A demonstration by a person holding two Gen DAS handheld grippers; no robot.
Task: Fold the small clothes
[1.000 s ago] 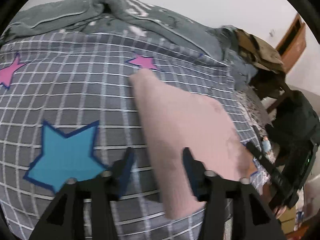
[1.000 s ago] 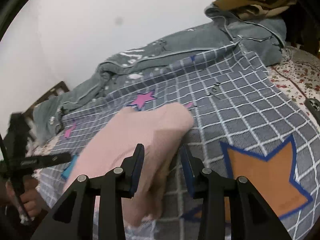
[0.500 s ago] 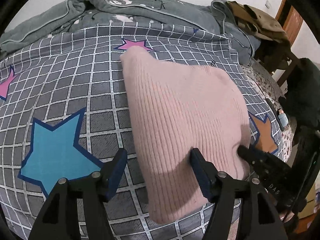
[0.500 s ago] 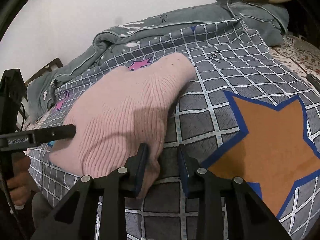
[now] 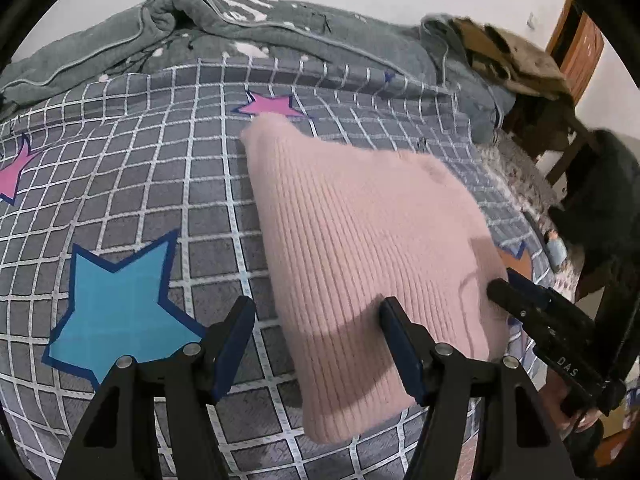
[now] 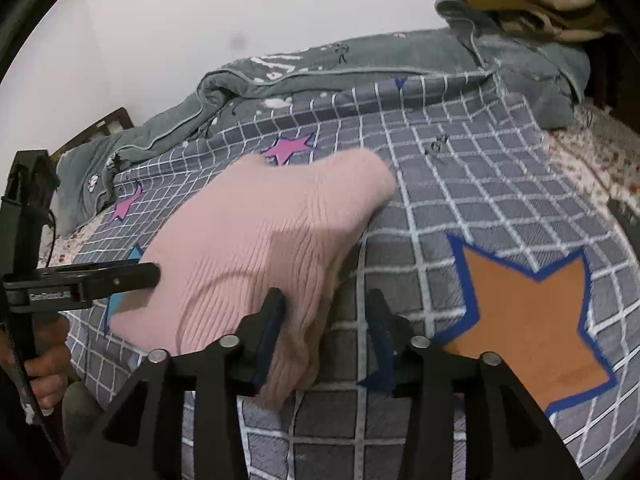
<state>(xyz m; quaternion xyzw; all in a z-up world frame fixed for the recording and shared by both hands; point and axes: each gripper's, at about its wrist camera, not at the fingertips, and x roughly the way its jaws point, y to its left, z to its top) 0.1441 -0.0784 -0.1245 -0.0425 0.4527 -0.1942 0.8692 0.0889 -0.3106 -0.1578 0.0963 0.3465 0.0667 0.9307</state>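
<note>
Left tongs point(image 5: 316, 344) wide open over pink knit point(image 5: 360, 248); right tongs point(image 6: 326, 336) parted, straddling edge.

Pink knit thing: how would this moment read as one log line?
pink knit garment flat on checked bedspread | left tool open | right tool open, straddling its edge

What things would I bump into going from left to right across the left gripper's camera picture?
Blue star → left gripper → pink knitted garment → right gripper → wooden chair.
</note>
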